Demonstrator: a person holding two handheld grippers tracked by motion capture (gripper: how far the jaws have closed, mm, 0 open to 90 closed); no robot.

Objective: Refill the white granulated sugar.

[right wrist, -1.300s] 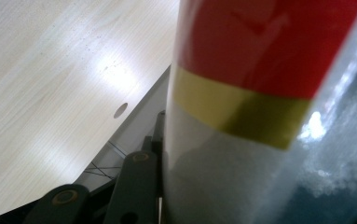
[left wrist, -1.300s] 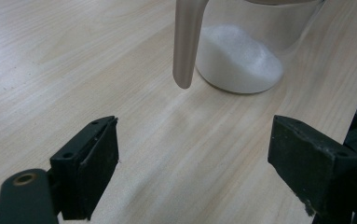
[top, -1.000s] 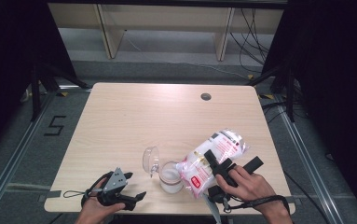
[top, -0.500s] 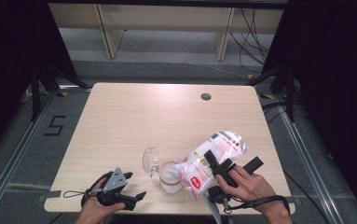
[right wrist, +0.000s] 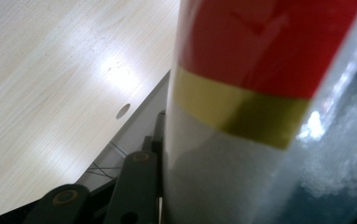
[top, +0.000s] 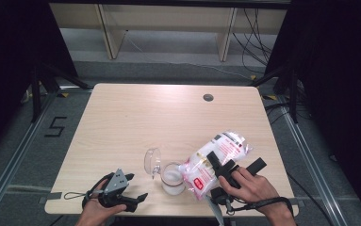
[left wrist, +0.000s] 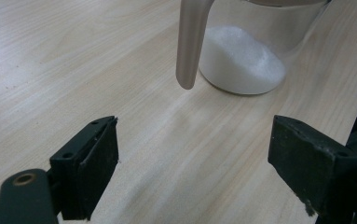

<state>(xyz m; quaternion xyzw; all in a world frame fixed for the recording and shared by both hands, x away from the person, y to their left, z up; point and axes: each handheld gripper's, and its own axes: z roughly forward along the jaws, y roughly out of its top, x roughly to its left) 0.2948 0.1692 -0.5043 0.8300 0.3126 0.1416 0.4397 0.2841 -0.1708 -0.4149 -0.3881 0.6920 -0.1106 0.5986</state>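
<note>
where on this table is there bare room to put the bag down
The far half of the table, from the round hole across to the left edge, is bare. The near strip is crowded: left gripper, jar with its open lid, and the bag in the right gripper.

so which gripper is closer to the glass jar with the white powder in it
Right. The right gripper holds the plastic bag tilted with its lower end at the glass jar rim. The left gripper sits open near the table front edge, left of the jar and apart from it.
</note>
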